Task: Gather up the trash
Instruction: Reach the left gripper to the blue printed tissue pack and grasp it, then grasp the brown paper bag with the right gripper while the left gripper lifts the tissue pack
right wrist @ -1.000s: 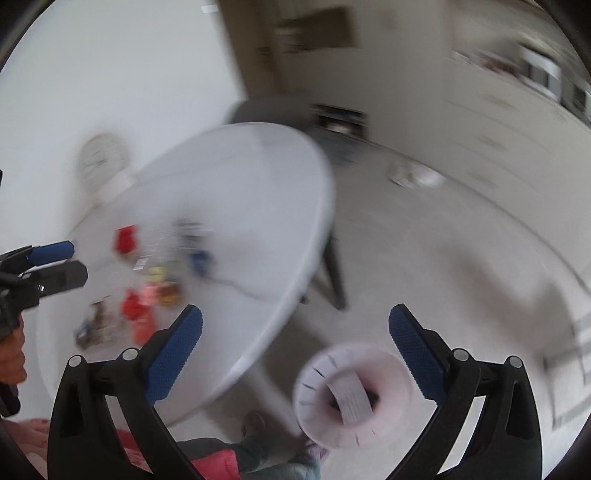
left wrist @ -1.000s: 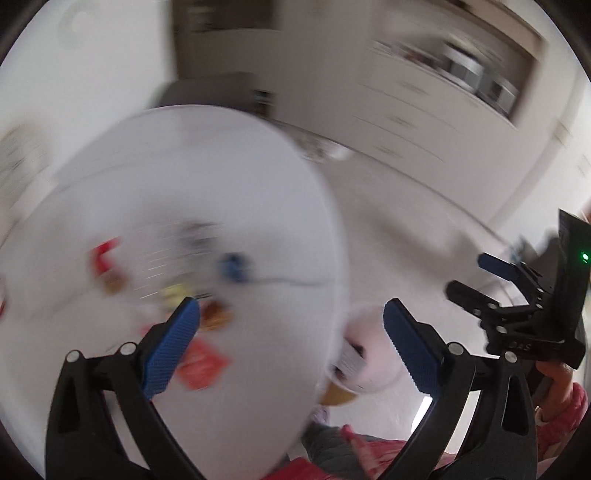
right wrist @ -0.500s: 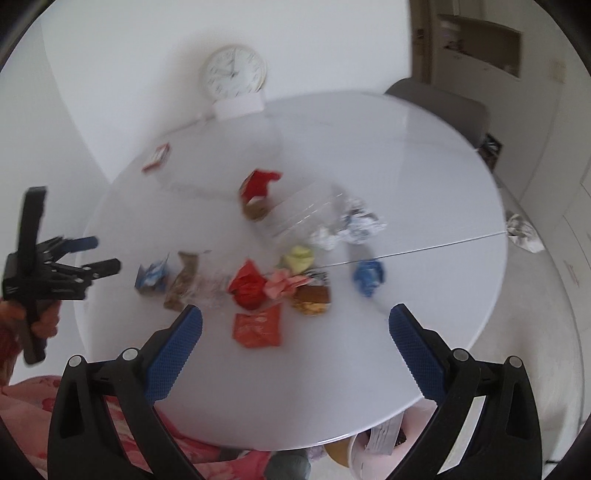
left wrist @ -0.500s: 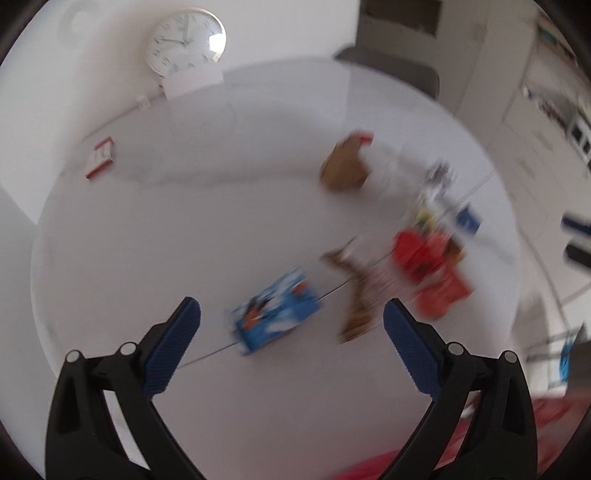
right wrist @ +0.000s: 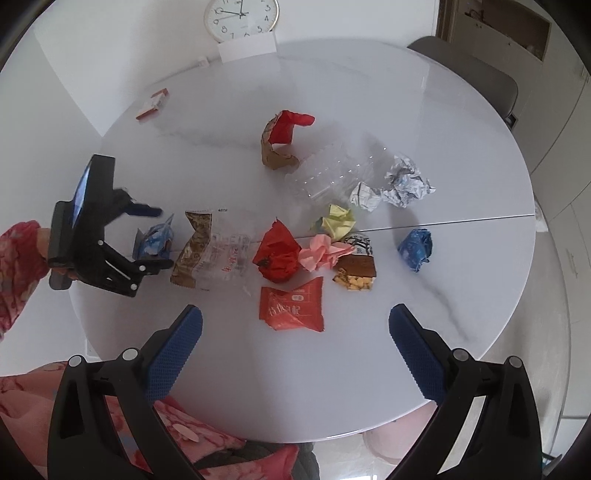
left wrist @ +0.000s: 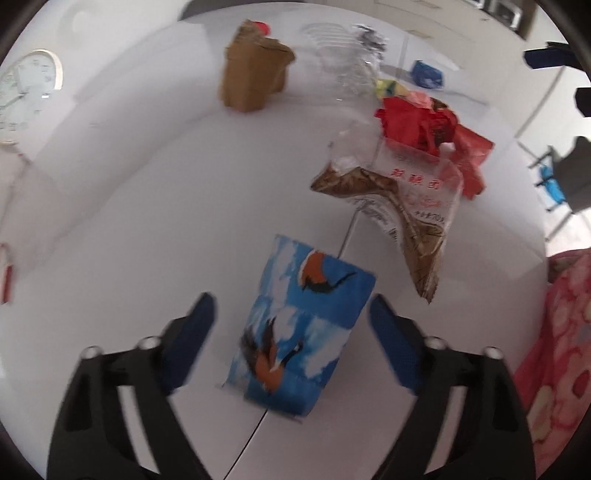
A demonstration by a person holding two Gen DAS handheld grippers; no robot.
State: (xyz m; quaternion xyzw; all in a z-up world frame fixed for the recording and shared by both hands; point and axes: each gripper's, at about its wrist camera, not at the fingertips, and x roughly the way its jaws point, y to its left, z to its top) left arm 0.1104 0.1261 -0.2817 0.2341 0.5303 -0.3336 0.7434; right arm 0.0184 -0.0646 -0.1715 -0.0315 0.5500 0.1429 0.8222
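A blue tissue packet with bird pictures (left wrist: 303,328) lies on the white round table (right wrist: 369,369). My left gripper (left wrist: 293,314) is open, one finger on each side of the packet, apparently not touching it. In the right wrist view the left gripper (right wrist: 159,236) straddles the same packet (right wrist: 155,243) at the table's left. My right gripper (right wrist: 295,325) is open and empty above the table's near edge, just short of a flat red wrapper (right wrist: 291,304). A clear-and-brown snack bag (left wrist: 406,195) lies right of the packet.
Trash litters the table's middle: crumpled red paper (right wrist: 277,253), pink paper (right wrist: 321,253), yellow paper (right wrist: 336,221), a blue ball (right wrist: 415,249), foil (right wrist: 404,182), a clear plastic tray (right wrist: 332,173), a brown-red box (right wrist: 280,140). A clock (right wrist: 242,14) stands behind.
Both grippers swung from the floor and pink bin to the table. The left gripper has closed in on the blue packet, which now lies between its fingers.
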